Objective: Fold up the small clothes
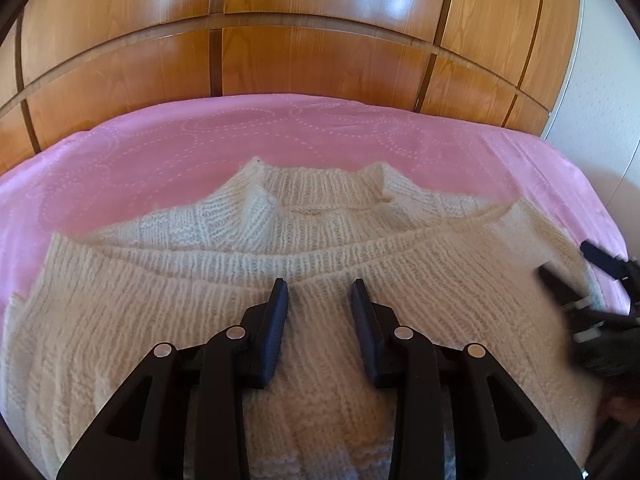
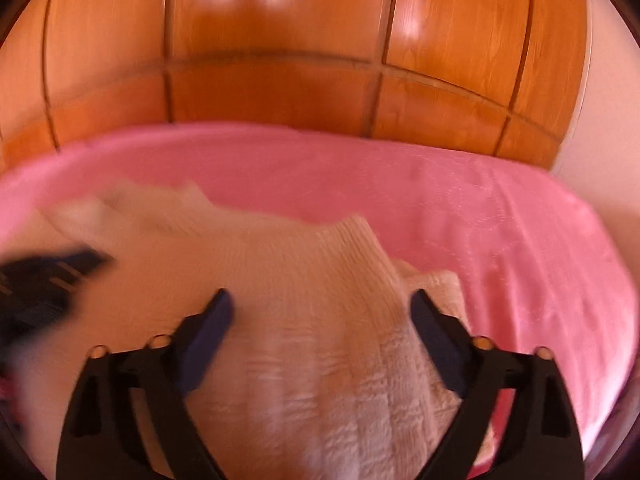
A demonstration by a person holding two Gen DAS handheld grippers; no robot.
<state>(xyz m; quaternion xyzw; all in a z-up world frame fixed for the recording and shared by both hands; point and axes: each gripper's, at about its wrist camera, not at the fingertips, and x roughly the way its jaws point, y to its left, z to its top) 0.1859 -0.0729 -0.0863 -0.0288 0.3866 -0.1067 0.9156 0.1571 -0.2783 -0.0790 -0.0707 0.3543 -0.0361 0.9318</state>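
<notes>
A cream knitted sweater [image 1: 224, 280] lies on a pink bedspread [image 1: 200, 140], its lower part folded up over the body, the collar at the far side. My left gripper [image 1: 320, 286] is open above the folded ribbed hem, nothing between its fingers. My right gripper [image 2: 320, 300] is open wide above the sweater's [image 2: 304, 280] right corner, with a folded layer beneath; this view is blurred by motion. The right gripper also shows at the right edge of the left wrist view [image 1: 572, 264], by the sweater's right side. The left gripper shows blurred at the left in the right wrist view [image 2: 48, 276].
A glossy wooden wardrobe [image 1: 304, 44] stands right behind the bed. A white wall [image 1: 600, 92] is at the far right. Pink bedspread stretches beyond the sweater to the far side and to the right [image 2: 500, 220].
</notes>
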